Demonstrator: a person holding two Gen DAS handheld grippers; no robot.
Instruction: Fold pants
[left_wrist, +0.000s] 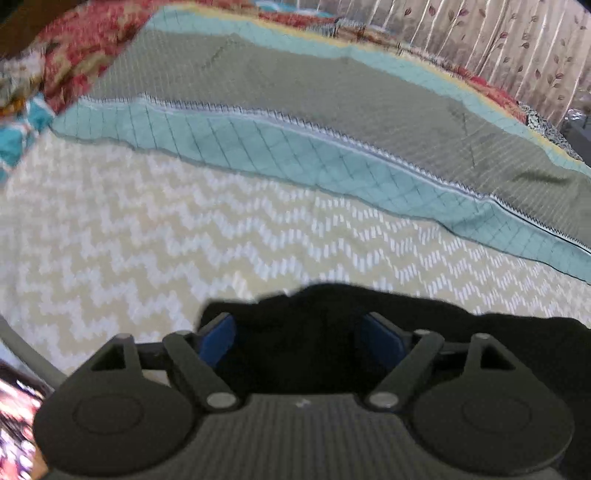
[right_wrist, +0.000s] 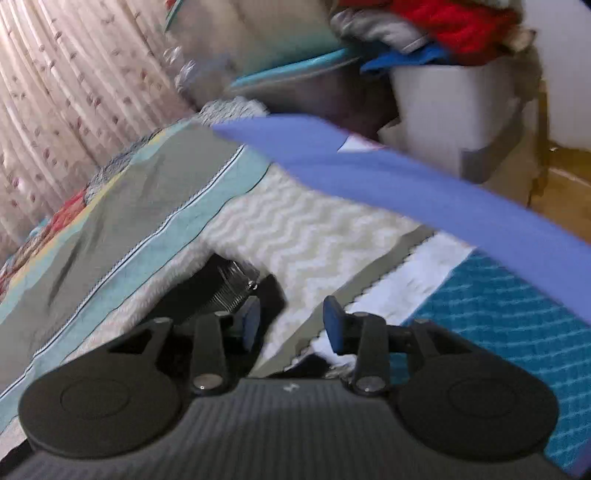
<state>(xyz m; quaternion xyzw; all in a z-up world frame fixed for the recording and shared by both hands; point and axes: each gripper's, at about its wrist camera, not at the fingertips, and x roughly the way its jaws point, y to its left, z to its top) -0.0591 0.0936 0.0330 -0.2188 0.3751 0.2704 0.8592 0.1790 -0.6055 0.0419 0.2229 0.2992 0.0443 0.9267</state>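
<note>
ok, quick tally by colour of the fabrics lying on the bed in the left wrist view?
Black: 1, the pants between the open left gripper fingers
Cream chevron: 1, the cover
Teal and olive: 1, the quilt
Red floral: 1, the cloth
Total: 4

Bed cover: I saw a cream chevron spread (left_wrist: 155, 236) with a teal and olive quilt (left_wrist: 332, 110) lying over its far part.
Drapery: a pale curtain (left_wrist: 498, 48) printed with leaves hung behind the bed.
Storage: I noted a white bin (right_wrist: 454, 110) beside the bed, heaped with red and blue cloth.
Floor: it was tan (right_wrist: 565, 184) near the bin.
Focus: both views were blurred.
</note>
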